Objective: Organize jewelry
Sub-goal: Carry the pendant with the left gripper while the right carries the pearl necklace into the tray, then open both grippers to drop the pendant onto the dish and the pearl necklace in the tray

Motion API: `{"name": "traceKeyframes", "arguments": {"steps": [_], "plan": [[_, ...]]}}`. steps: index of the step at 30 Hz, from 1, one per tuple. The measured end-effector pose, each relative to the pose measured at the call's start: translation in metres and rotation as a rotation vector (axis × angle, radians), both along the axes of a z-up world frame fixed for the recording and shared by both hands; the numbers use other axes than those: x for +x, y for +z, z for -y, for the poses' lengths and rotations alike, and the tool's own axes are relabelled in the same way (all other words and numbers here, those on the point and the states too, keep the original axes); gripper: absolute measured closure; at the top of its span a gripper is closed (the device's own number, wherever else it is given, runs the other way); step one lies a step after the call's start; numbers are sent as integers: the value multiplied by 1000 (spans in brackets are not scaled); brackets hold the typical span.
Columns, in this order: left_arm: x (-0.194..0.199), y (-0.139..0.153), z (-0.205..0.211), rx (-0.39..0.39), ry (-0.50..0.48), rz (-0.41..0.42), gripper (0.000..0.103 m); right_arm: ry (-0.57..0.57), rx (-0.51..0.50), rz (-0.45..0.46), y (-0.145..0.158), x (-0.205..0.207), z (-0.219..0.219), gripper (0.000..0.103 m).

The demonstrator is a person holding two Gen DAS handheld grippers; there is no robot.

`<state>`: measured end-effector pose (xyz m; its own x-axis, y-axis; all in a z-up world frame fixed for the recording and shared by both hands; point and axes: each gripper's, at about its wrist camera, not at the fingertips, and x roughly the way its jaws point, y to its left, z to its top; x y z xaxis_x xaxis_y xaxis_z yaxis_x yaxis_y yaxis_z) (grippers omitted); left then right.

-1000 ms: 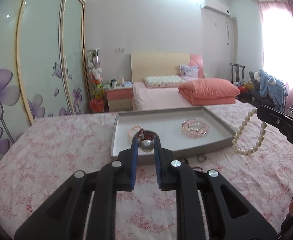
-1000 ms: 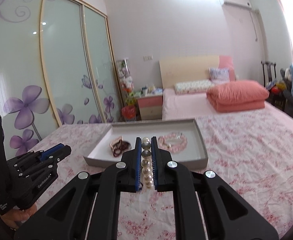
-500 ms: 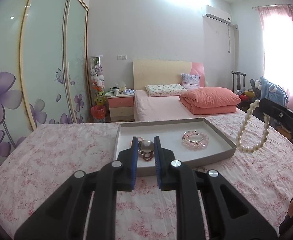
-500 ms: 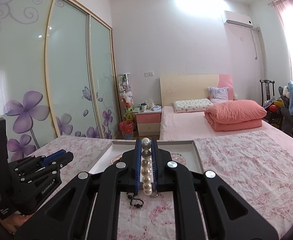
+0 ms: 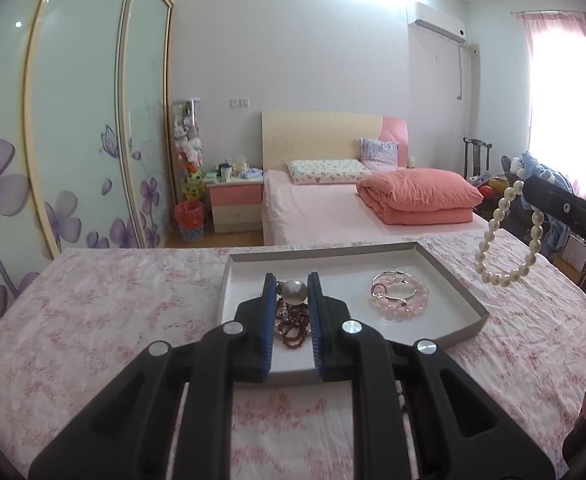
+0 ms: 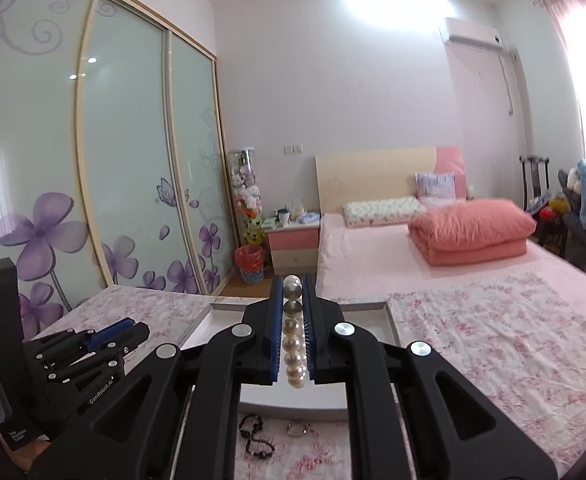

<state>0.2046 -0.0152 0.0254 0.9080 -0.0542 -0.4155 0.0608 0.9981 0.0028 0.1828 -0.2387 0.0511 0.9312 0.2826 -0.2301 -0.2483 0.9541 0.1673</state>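
A grey jewelry tray (image 5: 449, 276) lies on the floral tablecloth. It holds a pink bead bracelet (image 5: 400, 295) and a dark red bead bracelet (image 5: 292, 320). My left gripper (image 5: 291, 284) is shut on a large grey pearl piece (image 5: 295, 292), held over the tray's left part. My right gripper (image 6: 292, 286) is shut on a white pearl bracelet (image 6: 293, 344), whose loop hangs at the right in the left wrist view (image 5: 505, 240), above the tray's right side. A black bead string (image 6: 253, 436) and a small ring (image 6: 295, 429) lie on the cloth before the tray (image 6: 385, 314).
The table stands in a bedroom with a pink bed (image 5: 333, 208), a nightstand (image 5: 235, 206) and sliding wardrobe doors (image 6: 93, 180) at the left. The left gripper body shows in the right wrist view (image 6: 73, 360) at lower left.
Both grippers have risen and tilted up, so the tray sits lower in both views. The left gripper has moved forward over the tray. The pearl bracelet still hangs from the right gripper.
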Motion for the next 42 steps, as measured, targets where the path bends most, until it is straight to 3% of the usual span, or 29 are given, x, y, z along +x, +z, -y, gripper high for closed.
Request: {"name": "traceKeyframes", "arguments": {"steps": [9,20,23,25,30,42], "plan": [[64,-27,-3,-19,-5,-113,87,16,4,-154,-33,69,-9,93],[114,-48,7,1,-24,-181,86,11,-13,-233,-54,111,-19,92],[120,-51,5,-15,-12,-193,83,4,-5,-241,-55,111,-15,88],[121,-53,1,-30,-3,-200,80,-10,4,-238,-55,109,-9,74],[120,-53,-9,-67,22,-215,80,-17,43,-264,-57,107,1,74],[90,-38,-36,-138,49,-208,74,7,13,-291,-57,76,4,74]]}}
